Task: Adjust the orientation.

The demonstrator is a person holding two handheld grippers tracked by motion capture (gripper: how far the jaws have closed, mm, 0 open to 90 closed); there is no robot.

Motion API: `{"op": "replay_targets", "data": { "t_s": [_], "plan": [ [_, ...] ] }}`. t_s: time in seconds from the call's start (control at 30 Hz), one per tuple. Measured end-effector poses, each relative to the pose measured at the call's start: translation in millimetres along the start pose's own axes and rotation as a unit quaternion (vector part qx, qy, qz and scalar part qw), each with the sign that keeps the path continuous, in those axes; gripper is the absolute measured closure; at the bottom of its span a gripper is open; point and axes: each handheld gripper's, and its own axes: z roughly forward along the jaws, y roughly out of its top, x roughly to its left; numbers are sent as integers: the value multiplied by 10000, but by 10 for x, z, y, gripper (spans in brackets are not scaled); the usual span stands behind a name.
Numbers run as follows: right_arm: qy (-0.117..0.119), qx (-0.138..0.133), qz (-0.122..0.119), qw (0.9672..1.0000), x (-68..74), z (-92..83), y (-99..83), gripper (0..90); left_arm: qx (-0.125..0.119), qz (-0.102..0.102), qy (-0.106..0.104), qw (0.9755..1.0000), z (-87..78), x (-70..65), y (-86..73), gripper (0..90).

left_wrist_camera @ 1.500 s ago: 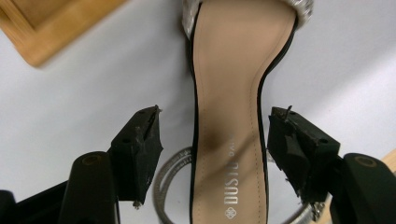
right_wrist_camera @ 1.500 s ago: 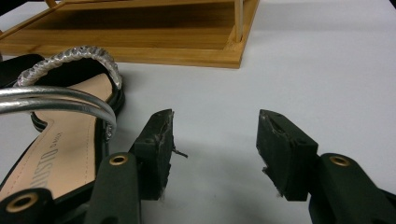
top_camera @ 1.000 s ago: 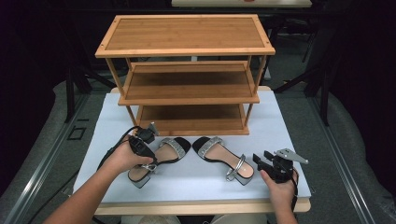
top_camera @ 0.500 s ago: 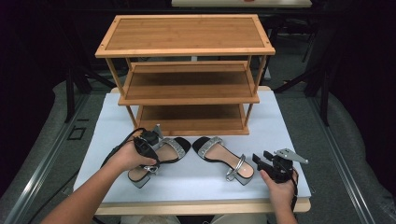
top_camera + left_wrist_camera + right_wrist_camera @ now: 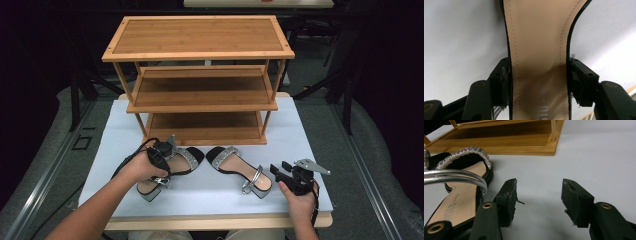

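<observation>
Left gripper (image 5: pixel 161 156) has sunk a little onto the left sandal (image 5: pixel 170 167), its jaws just closing in on the sole.

Behind, the three-tier bamboo shoe rack (image 5: pixel 200 80) stands on the white desk (image 5: pixel 300 140) with bare shelves. The left sandal, tan insole edged black with a glittery silver strap, lies flat before the rack; the jaws flank its waist, seemingly touching. The right sandal (image 5: pixel 240 170) lies beside it. The right gripper (image 5: pixel 285 170) rests just right of it, jaws apart on nothing.
</observation>
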Motion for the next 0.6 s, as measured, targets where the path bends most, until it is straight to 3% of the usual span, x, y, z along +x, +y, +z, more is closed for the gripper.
{"op": "replay_targets", "data": {
  "t_s": [0.2, 0.4, 0.6],
  "plan": [
    [46, -63, 43, 10000, 0, 19, -2, 458, 78, -87, -12, 9999, 0, 7, 23, 423],
    [27, -96, 70, 9999, -15, 12, -1, 457, 44, -26, 30, 10000, -25, 2, 16, 426],
    [32, -63, 89, 9999, -20, 7, -3, 458, -2, -23, -101, 9999, -131, 37, -43, 428]
  ]
}}
